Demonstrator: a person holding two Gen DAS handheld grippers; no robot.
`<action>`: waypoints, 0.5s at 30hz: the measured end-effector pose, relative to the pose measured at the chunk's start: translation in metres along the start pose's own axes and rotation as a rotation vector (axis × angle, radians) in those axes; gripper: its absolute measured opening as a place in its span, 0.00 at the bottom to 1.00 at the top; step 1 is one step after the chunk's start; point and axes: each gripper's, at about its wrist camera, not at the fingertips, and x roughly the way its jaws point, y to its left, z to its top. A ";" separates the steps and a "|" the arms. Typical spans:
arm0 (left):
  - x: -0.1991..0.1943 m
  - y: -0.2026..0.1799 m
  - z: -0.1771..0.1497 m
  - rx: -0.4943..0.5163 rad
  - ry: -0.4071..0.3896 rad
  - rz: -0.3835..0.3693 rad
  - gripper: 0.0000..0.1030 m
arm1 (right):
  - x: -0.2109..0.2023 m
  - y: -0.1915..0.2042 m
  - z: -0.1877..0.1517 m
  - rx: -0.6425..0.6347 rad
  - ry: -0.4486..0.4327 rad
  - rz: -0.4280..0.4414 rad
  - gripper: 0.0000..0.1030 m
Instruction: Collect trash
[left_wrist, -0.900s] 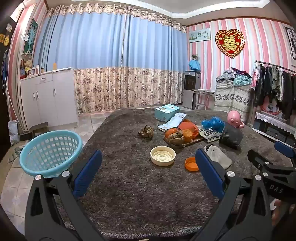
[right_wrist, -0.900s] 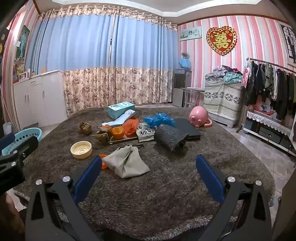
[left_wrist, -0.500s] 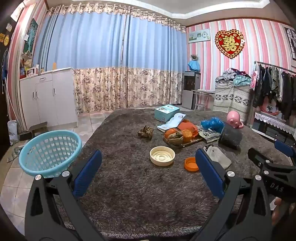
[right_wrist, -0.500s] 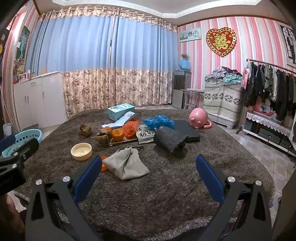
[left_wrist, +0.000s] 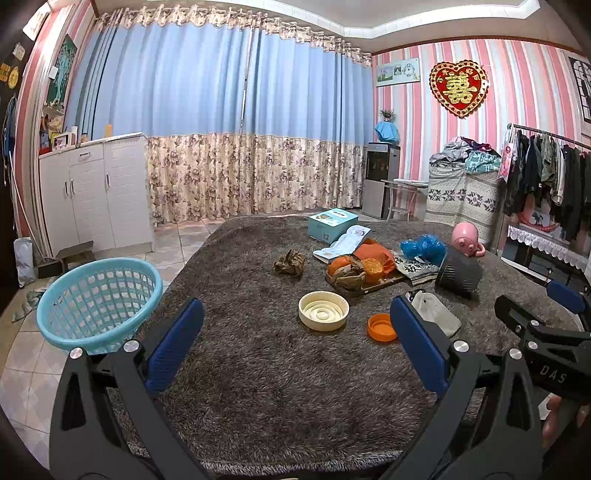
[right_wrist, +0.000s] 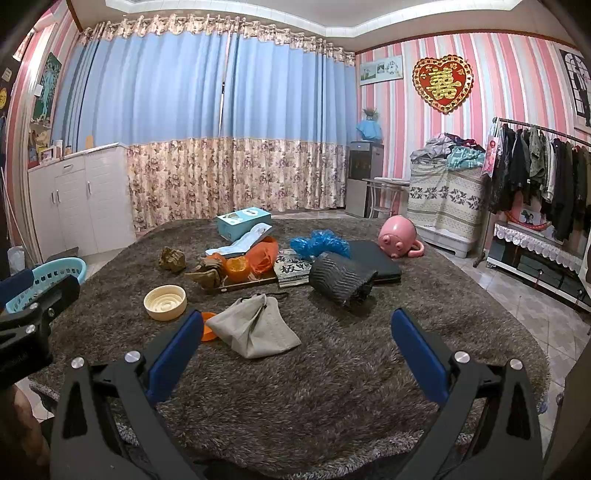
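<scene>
Both grippers hover open and empty over the near part of a shaggy brown table cover. My left gripper faces a cream round dish, an orange lid and a crumpled brown paper wad. Beyond lie orange peel and an orange plastic bag on a dark tray, plus a blue plastic bag. A light-blue basket stands at the table's left edge. My right gripper has a grey cloth pouch just ahead, between its fingers' line of sight.
A teal box, a white packet, a booklet, a black ribbed roll, a dark flat case and a pink toy lie farther back. White cabinets stand left, a clothes rack right.
</scene>
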 end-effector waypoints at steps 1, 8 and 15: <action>0.000 0.000 0.000 -0.001 0.000 0.000 0.95 | 0.000 0.000 0.000 0.002 0.002 0.001 0.96; 0.000 0.000 0.000 -0.001 0.000 0.000 0.95 | 0.001 0.001 -0.001 0.004 0.002 0.002 0.96; 0.000 0.000 0.000 -0.002 0.000 -0.001 0.95 | 0.000 0.000 -0.001 0.007 0.003 0.002 0.96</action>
